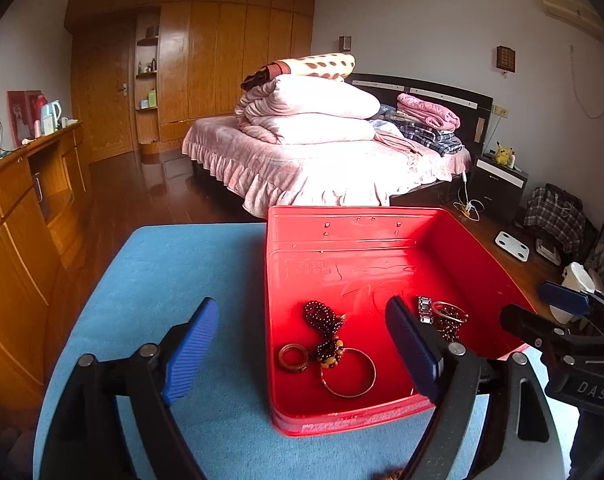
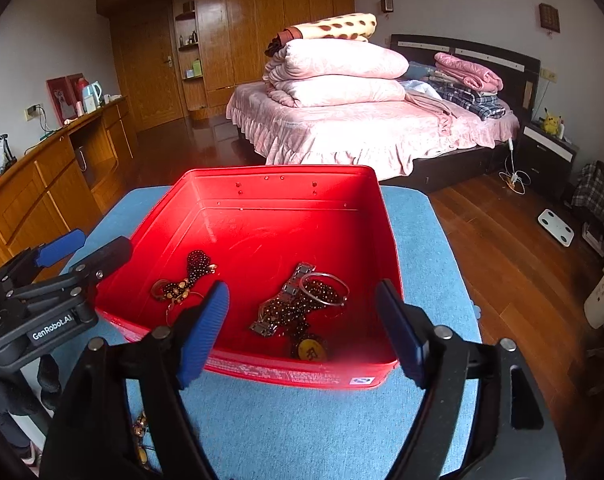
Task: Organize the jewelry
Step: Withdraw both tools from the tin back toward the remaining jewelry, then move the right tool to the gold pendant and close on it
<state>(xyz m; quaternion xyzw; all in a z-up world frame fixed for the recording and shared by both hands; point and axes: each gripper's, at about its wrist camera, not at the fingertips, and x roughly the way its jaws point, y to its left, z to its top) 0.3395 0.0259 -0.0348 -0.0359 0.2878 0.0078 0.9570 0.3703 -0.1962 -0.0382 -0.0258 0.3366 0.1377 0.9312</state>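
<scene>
A red box (image 1: 342, 240) stands on the blue tabletop (image 1: 161, 280). Inside lie a dark bead necklace (image 1: 322, 320), a brown ring (image 1: 293, 358), a thin bangle (image 1: 350, 374), and further right a metal watch (image 2: 285, 300) tangled with beads, a silver bangle (image 2: 326, 284) and a yellow pendant (image 2: 312, 350). My left gripper (image 1: 302, 352) is open at the box's near left corner, one finger on either side of the wall, holding nothing. Over the box's near edge my right gripper (image 2: 302, 332) is also open and empty. A few beads (image 2: 139, 428) lie on the table at the lower left.
The table ends just past the box; beyond is dark wood floor, a bed (image 1: 322, 160) piled with quilts, a long wooden cabinet (image 1: 21, 220) on the left and a nightstand (image 1: 498, 184) on the right. A white scale (image 2: 556, 227) lies on the floor.
</scene>
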